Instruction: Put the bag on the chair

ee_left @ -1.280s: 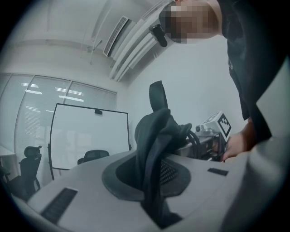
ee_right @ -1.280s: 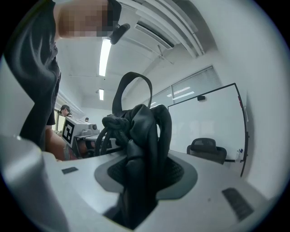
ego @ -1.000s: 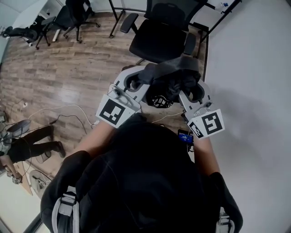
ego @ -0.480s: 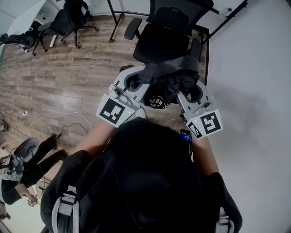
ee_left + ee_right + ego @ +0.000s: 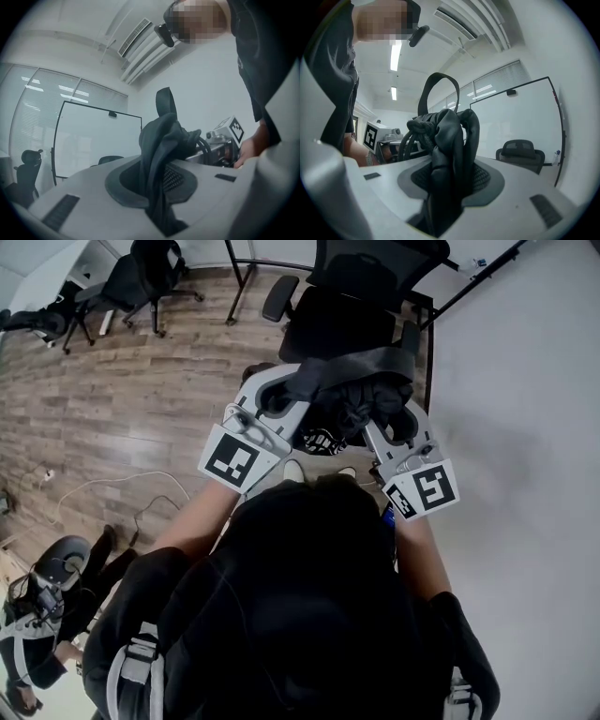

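L tool (image 5: 284,395) pinching thin fold of bag (image 5: 354,395) | R tool (image 5: 392,407) clamped on thicker bunch | bag slung betw. both, off floor (image 5: 141,381), near chair (image 5: 333,320), above its front edge | two-pt hold prob. keeps it level for set-down

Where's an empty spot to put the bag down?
The chair's seat is bare, between its two armrests, beyond the bag. The wood floor left of it is open too. Crowded: between the left claw and right claw, where the bag hangs.
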